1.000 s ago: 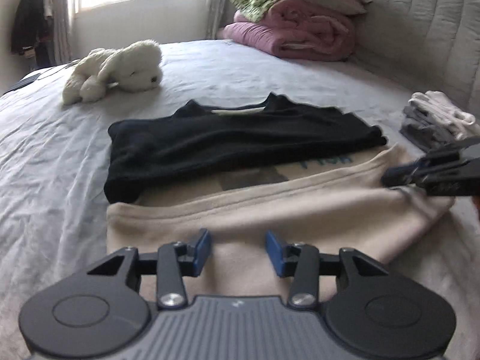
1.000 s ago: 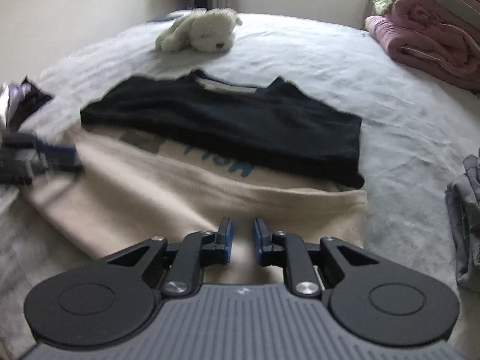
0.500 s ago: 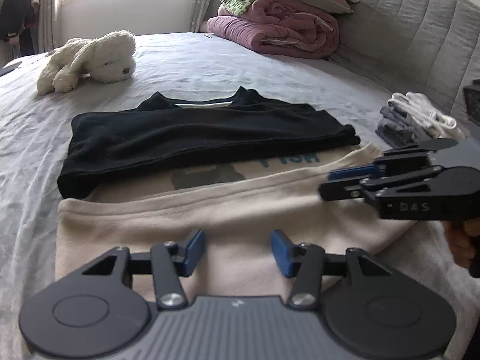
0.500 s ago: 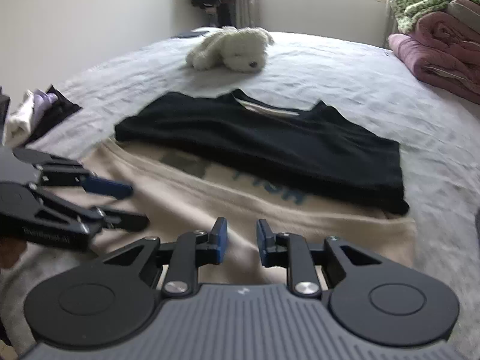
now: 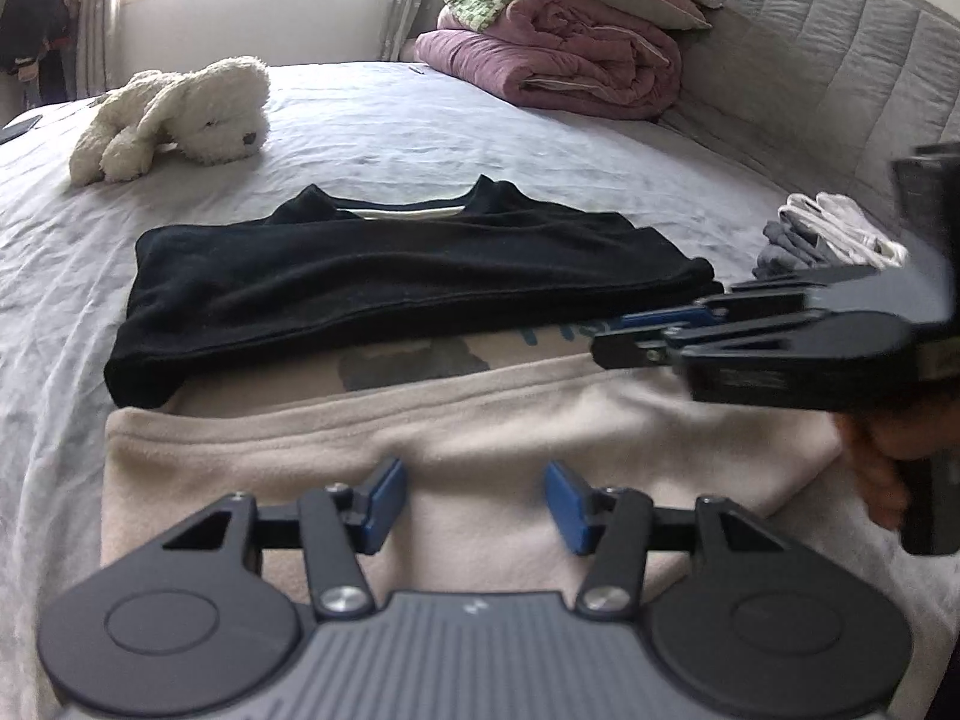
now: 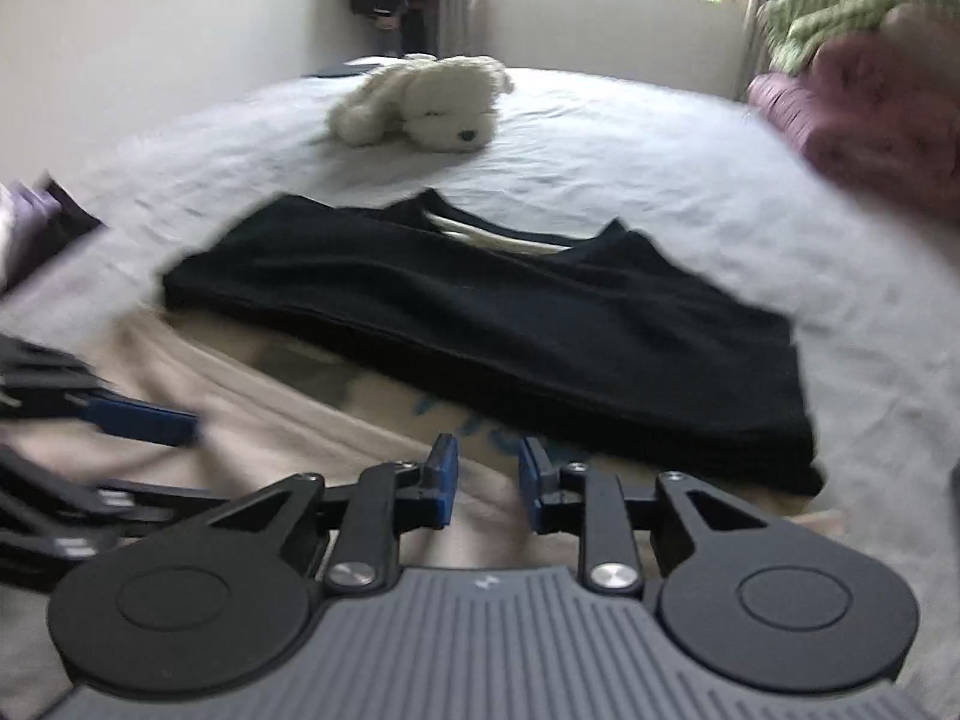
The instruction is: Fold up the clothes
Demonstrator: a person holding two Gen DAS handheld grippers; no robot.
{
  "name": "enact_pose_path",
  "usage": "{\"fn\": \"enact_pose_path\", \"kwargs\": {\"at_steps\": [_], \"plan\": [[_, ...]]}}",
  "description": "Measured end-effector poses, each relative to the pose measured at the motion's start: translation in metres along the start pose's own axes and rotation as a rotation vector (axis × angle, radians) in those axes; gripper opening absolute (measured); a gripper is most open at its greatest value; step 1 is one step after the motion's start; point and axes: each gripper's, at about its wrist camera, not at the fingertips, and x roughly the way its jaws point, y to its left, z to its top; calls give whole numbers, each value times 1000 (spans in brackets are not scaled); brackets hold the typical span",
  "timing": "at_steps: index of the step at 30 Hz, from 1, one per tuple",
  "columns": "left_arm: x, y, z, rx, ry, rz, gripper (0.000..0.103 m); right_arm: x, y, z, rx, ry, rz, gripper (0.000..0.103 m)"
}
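A folded black shirt (image 5: 390, 276) (image 6: 510, 330) lies on the grey bed, overlapping the far part of a beige garment (image 5: 480, 420) (image 6: 252, 420) whose grey and blue print shows at the seam. My left gripper (image 5: 471, 474) (image 6: 162, 462) hovers over the beige garment's near edge, open, with nothing between its blue pads. My right gripper (image 6: 487, 450) (image 5: 612, 336) hangs over the beige garment's right part near the black shirt's hem. Its jaws are opening and hold nothing. A hand (image 5: 888, 468) grips its handle.
A white plush toy (image 5: 180, 114) (image 6: 426, 102) lies at the far side of the bed. Pink and green bedding (image 5: 570, 60) is stacked by the padded headboard (image 5: 840, 78). A small pile of folded grey and white clothes (image 5: 822, 234) sits at the right; dark clothes (image 6: 36, 228) lie at the left.
The right gripper has come in leftward over the beige garment toward the left gripper. Both grippers' jaws stand wider apart than before. The clothes have not moved.
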Motion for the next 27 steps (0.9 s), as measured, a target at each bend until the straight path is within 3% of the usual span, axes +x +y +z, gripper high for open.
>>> {"fn": "enact_pose_path", "kwargs": {"at_steps": [4,9,14,18,21,27], "plan": [[1,-1,2,-5,-4,6,53,-11,16,-5,-10,5,102,28],[6,-10,0,91,17,48,53,4,26,-17,-63,64,52,27],[-3,1,1,29,14,0,54,-7,17,-16,-43,48,3,27],[0,-4,-4,75,23,20,55,-9,16,-19,-70,50,-42,27],[-1,-5,-4,69,27,0,57,-18,14,-14,-38,12,66,30],[-9,-3,-3,79,33,-20,56,-23,14,-8,0,56,227,33]]}}
